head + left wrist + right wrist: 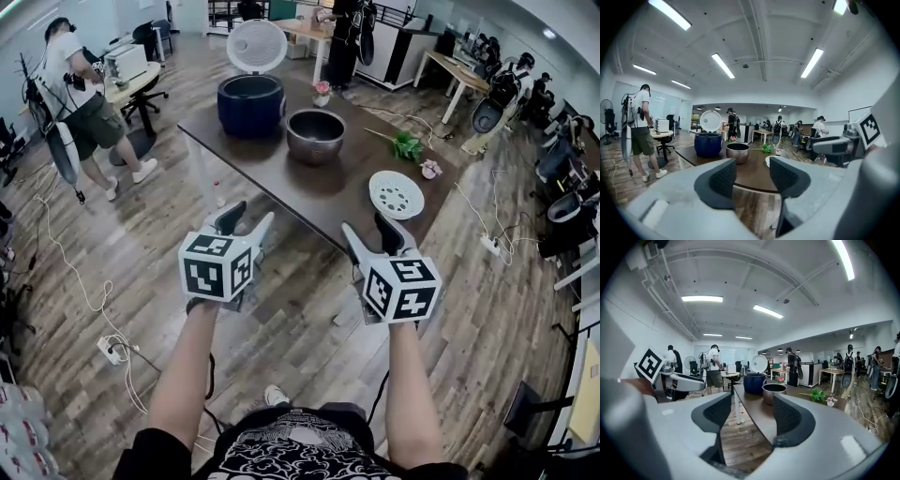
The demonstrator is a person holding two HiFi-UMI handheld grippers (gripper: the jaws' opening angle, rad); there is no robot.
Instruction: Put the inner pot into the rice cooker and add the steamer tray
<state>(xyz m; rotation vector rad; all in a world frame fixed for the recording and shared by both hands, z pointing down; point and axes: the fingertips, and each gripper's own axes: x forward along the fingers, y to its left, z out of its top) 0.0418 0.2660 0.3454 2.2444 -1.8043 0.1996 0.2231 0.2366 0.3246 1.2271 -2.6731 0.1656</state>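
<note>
Long dark brown table (319,197) on wood-plank floor, seen from the near side. Far left end: round dark blue rice cooker (250,105), white lid tipped up and open. Just beside it to the right, silver metal inner pot (315,135), upright on the tabletop, outside the cooker. White perforated round steamer tray (396,194) lies flat near the table's near right corner, well apart from the pot. Green leafy sprig (406,145) rests between pot and tray, toward the far edge. Left gripper (246,223) and right gripper (367,232) are held side by side over the floor, short of the table's near edge. Both have their jaws spread, and only table and floor show in the gaps.
</note>
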